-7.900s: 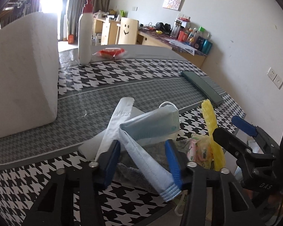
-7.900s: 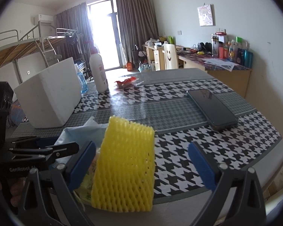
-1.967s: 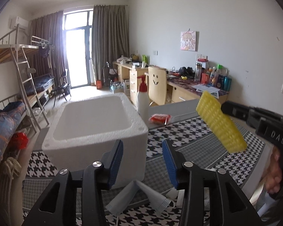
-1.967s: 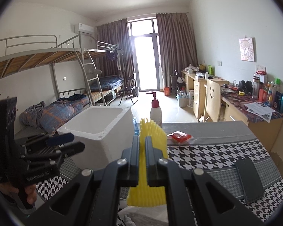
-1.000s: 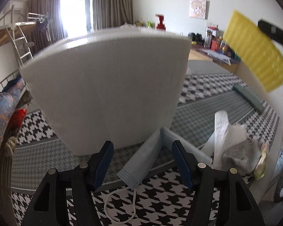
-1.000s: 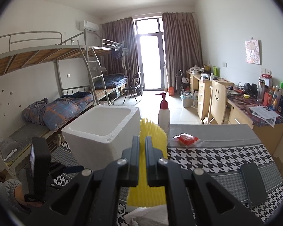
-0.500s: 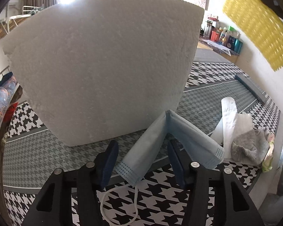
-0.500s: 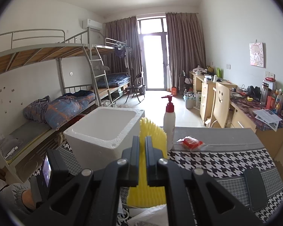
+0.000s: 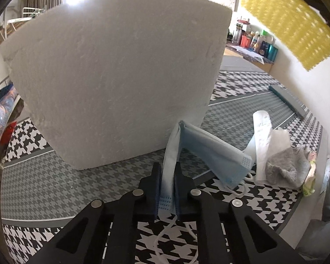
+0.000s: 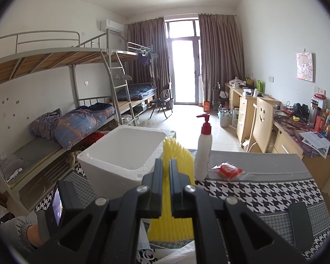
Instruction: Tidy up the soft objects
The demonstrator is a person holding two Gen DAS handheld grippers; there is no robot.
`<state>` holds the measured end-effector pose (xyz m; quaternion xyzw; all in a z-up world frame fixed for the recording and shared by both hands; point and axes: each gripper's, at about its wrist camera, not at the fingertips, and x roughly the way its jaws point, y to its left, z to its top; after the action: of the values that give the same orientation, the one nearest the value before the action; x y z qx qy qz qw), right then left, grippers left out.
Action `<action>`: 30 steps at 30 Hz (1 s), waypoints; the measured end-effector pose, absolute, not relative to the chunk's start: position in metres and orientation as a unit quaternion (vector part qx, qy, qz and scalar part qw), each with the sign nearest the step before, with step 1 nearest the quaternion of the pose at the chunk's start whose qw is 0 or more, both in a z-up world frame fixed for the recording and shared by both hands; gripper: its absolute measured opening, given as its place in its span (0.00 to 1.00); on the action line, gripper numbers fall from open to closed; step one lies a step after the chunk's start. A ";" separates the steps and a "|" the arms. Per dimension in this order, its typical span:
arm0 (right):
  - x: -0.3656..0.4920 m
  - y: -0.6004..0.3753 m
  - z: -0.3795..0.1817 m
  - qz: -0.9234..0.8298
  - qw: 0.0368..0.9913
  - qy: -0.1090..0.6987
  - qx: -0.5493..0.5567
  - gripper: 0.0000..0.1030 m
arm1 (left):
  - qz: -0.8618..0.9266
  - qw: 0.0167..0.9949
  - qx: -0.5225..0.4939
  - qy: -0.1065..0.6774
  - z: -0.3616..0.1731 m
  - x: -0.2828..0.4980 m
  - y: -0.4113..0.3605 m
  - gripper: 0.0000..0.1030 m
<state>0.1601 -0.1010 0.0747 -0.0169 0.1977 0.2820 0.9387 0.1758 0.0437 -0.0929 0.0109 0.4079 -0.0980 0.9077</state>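
Note:
My left gripper is shut on a light blue face mask low over the houndstooth table, just in front of the white foam box. The mask's free half droops to the right, its ear loops on the cloth. My right gripper is shut on a yellow foam net sleeve, held high above the table near the foam box's open top. The sleeve also shows at the upper right of the left wrist view.
A white plastic bag, a grey cloth and a small packet lie at the table's right edge. A pump bottle, a red packet and a dark phone sit on the table.
My left gripper has closed on the mask. My right gripper has kept the yellow sleeve raised and barely moved.

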 end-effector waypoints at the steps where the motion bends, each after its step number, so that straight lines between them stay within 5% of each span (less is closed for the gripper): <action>1: 0.160 -0.100 0.075 0.282 0.939 0.198 -0.018 0.07 | -0.099 0.909 0.010 0.405 -0.091 0.173 0.046 0.10; 30: 0.163 -0.078 0.089 0.297 0.935 0.189 -0.033 0.07 | -0.123 0.950 0.018 0.287 0.003 0.085 0.095 0.09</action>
<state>0.1631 -0.0779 0.0887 -0.0327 0.1890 0.2968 0.9355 0.0850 0.0951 0.0029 0.0176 0.2871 -0.1231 0.9498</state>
